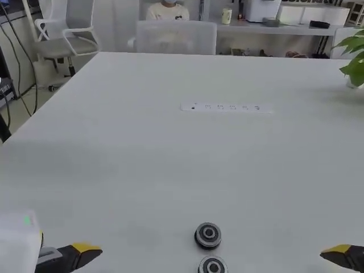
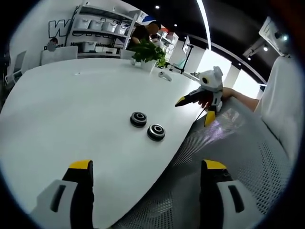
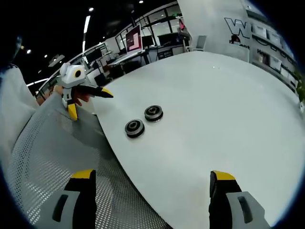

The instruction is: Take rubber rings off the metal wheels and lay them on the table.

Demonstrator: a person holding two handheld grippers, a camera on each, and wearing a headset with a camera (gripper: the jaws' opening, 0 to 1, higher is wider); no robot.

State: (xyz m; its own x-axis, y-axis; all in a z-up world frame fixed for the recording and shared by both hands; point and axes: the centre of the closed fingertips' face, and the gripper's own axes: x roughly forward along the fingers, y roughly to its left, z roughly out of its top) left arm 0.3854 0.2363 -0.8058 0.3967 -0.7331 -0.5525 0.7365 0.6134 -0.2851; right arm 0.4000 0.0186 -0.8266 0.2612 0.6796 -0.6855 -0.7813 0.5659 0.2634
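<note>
Two metal wheels (image 1: 208, 235) lie together near the front edge of the worktop (image 1: 170, 159), dark rims seemingly rubber rings (image 2: 156, 139). The left tongs (image 2: 147, 166) and right tongs (image 3: 152, 175) gape wide, empty. One power strip (image 1: 226, 107) beyond; one plant (image 1: 355, 54) far right.

A long white power strip (image 1: 227, 107) with a row of sockets lies flat in the middle of the head view. Well beyond it stands a white mesh-backed office chair (image 1: 176, 37), with a seated person in a pale top (image 1: 166, 10) just behind it and a second white office chair with armrests (image 1: 60, 34) off to the left. A green leafy plant in a white pot (image 1: 355, 54) sits at the right edge (in the left gripper view it stands just right of white shelving stacked with pale storage bins (image 2: 95, 33)), and grey mesh chair fabric (image 3: 52, 143) spreads across the lower left of the right gripper view.
</note>
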